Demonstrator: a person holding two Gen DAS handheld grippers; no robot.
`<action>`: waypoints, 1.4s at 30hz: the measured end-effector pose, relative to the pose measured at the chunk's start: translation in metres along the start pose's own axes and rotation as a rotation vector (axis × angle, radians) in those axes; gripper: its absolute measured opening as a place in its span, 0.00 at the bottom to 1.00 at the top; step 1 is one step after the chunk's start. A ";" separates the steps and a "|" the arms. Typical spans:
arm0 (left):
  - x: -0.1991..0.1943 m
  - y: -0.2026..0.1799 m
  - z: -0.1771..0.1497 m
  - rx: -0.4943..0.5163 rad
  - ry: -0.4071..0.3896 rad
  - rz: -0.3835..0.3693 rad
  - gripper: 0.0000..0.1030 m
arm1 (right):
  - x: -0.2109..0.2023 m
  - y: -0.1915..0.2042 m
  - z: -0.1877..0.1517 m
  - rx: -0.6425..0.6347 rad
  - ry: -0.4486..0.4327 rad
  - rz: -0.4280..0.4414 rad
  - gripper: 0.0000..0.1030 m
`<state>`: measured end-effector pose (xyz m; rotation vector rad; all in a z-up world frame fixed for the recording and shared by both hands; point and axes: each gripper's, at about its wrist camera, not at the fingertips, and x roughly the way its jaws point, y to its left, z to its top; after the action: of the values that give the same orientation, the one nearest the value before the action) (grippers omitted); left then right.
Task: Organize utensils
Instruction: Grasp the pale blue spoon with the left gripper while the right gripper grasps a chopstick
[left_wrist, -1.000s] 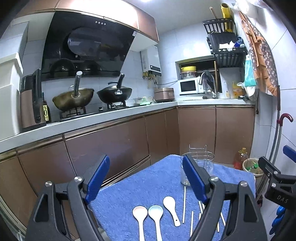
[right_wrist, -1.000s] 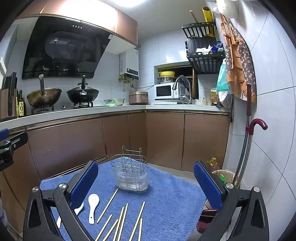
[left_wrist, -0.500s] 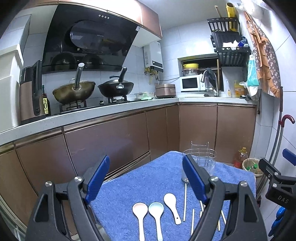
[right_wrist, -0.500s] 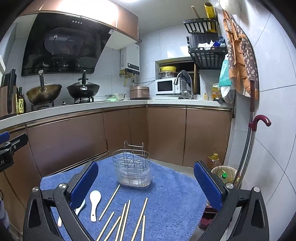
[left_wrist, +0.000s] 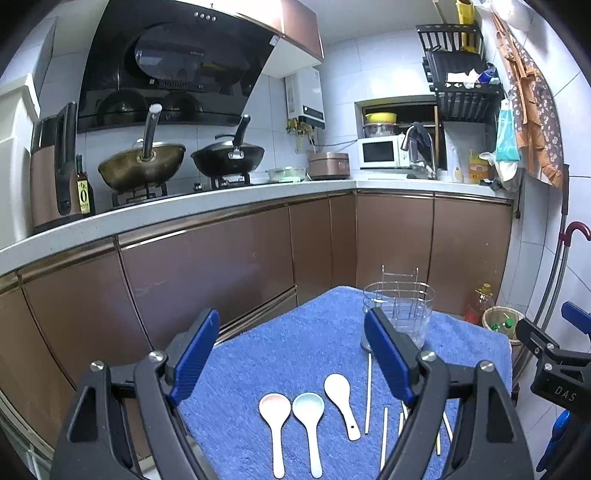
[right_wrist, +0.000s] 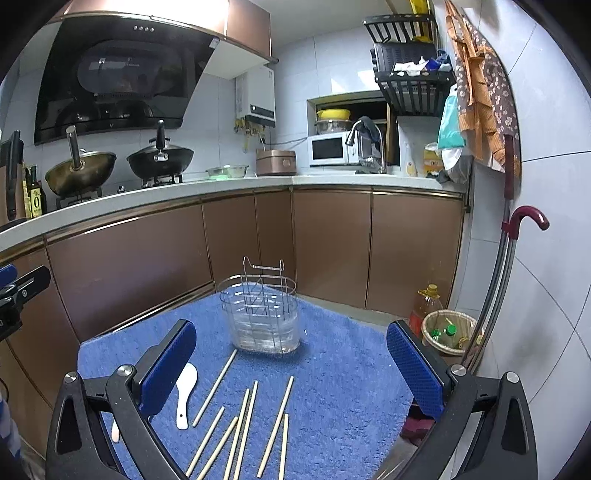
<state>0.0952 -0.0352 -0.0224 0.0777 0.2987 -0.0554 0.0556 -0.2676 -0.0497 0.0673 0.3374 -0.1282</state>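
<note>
While both tongs, left gripper (left_wrist: 291, 354) and right gripper (right_wrist: 291, 365), hovered wide open and empty, the smart play was lowering squarely over one chopstick (right_wrist: 215, 387) toward the holder (right_wrist: 263, 314).

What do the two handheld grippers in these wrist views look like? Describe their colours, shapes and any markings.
Both the left gripper and the right gripper have black plastic frames with triangular cut-outs, silver screw heads at the joints and two flat fingers faced with textured blue pads. In the left wrist view, the right gripper's body carries white letters reading DAS.
</note>
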 end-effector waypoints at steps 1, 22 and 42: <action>0.002 0.001 -0.001 -0.001 0.007 -0.001 0.77 | 0.002 0.000 0.000 -0.002 0.008 0.001 1.00; 0.132 0.087 -0.049 -0.245 0.502 -0.314 0.76 | 0.094 -0.020 -0.025 0.067 0.406 0.173 0.55; 0.249 0.057 -0.084 -0.039 0.805 -0.719 0.48 | 0.159 -0.046 -0.061 0.147 0.664 0.262 0.43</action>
<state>0.3124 0.0179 -0.1726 -0.0550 1.1230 -0.7429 0.1783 -0.3257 -0.1628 0.3011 0.9768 0.1368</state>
